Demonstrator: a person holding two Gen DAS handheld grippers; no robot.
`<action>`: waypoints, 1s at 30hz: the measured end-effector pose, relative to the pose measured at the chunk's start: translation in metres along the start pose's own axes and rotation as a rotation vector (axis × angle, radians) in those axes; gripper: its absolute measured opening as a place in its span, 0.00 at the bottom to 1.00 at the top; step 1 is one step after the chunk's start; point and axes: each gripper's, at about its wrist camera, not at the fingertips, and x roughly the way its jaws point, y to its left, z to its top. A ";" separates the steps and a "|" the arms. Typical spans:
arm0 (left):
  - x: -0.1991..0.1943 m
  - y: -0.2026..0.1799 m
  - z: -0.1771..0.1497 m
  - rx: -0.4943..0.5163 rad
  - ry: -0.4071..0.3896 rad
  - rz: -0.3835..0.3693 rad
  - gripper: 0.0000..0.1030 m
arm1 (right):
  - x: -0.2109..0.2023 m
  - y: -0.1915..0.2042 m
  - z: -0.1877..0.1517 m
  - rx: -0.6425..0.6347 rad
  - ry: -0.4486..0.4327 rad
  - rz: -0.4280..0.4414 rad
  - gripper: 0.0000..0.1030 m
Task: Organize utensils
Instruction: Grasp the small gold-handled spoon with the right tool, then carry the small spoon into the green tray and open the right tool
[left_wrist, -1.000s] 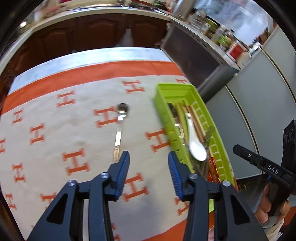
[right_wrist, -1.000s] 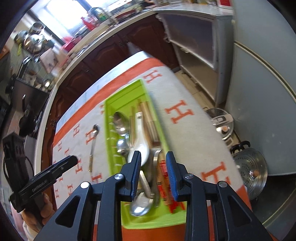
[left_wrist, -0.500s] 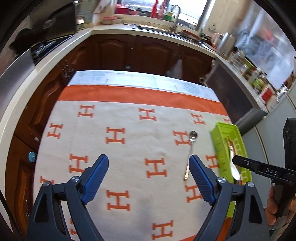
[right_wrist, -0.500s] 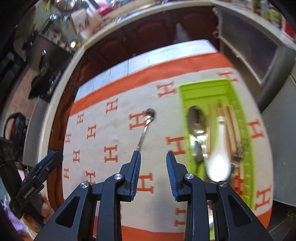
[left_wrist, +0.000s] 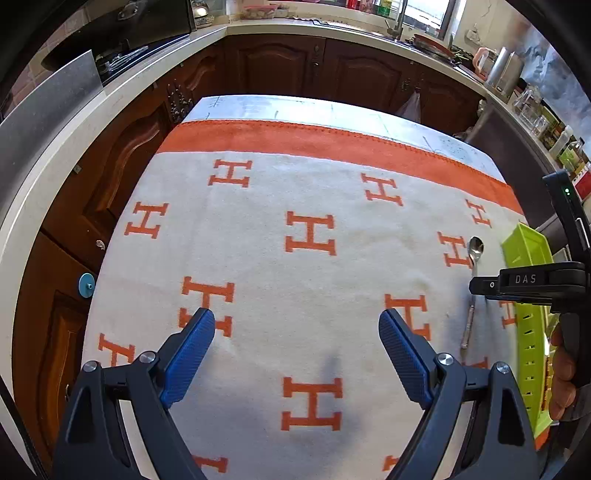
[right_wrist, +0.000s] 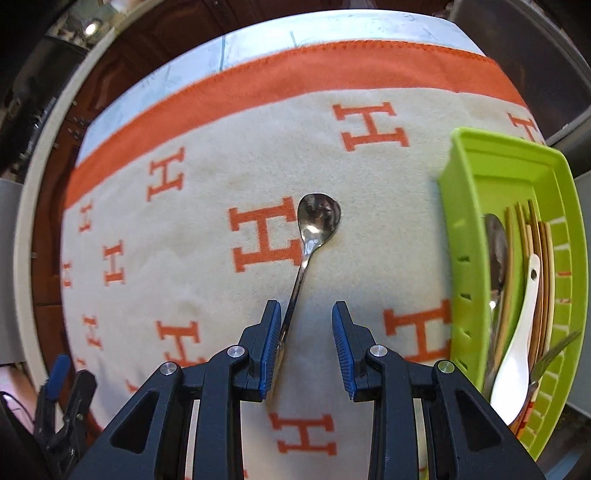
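Note:
A metal spoon (right_wrist: 308, 243) lies on the cream cloth with orange H marks, bowl away from me. My right gripper (right_wrist: 303, 325) is open and low over it; the spoon's handle runs between the fingers, close to the left finger (right_wrist: 271, 332). The green utensil tray (right_wrist: 465, 177) stands to the right and holds a metal spoon, chopsticks, a white ceramic spoon (right_wrist: 517, 354) and a fork. My left gripper (left_wrist: 297, 343) is wide open and empty over the cloth, far left of the spoon (left_wrist: 474, 258) and the tray (left_wrist: 526, 332).
The right hand-held gripper's body (left_wrist: 532, 284) shows at the right of the left wrist view, over the spoon's handle. Dark wooden cabinets (left_wrist: 295, 66) and a counter surround the table. The table's far edge (left_wrist: 314, 107) lies beyond the orange border.
My right gripper has swung from the tray to the loose spoon and dropped around its handle. My left gripper has opened wide and pulled back to the left.

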 end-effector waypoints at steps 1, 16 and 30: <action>0.001 0.000 -0.001 0.003 -0.002 0.006 0.86 | 0.005 0.003 0.002 -0.008 0.003 -0.015 0.28; 0.009 -0.019 -0.012 0.037 0.025 -0.005 0.86 | 0.008 0.009 -0.013 -0.064 -0.072 -0.051 0.04; -0.019 -0.069 -0.025 0.113 0.033 -0.039 0.86 | -0.062 -0.053 -0.089 0.035 -0.109 0.283 0.04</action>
